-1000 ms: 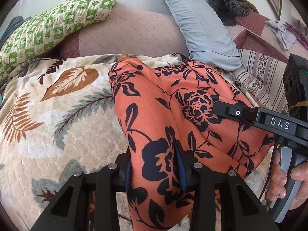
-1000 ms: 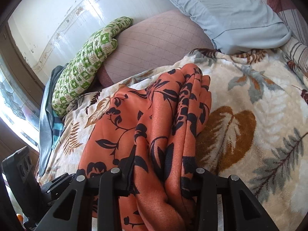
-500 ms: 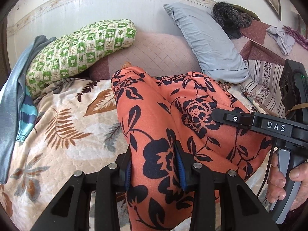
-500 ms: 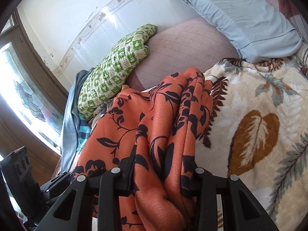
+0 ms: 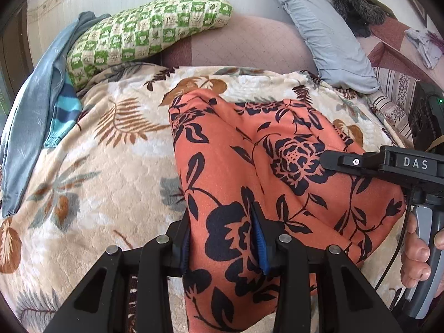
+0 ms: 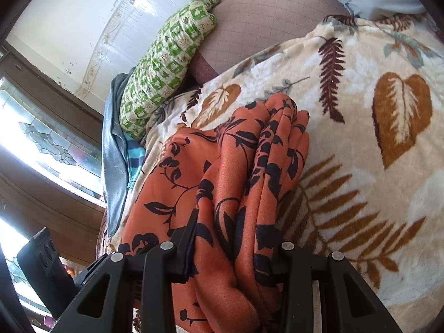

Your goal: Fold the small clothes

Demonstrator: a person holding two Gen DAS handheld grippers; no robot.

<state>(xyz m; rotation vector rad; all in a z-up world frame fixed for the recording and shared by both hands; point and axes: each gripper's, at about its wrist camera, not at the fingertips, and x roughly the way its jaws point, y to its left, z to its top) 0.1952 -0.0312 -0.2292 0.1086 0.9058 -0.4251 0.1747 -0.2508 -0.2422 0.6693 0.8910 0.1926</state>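
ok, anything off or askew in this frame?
Nothing damaged or spilled. The orange floral garment is bunched in uneven folds, thicker at the right gripper than at the left gripper. Both are shut on it. A blue cloth lies crumpled at the blanket edge.

You are looking at a cream leaf-print blanket (image 5: pixel 111 172) lying across the bed. Far left, a green checked pillow (image 5: pixel 147 36) is resting beside blue-grey clothing (image 5: pixel 30 122); far right, a pale blue pillow (image 5: pixel 324 38) is leaning.

Left gripper (image 5: pixel 223 240), right gripper (image 6: pixel 230 252) both clamped on cloth.
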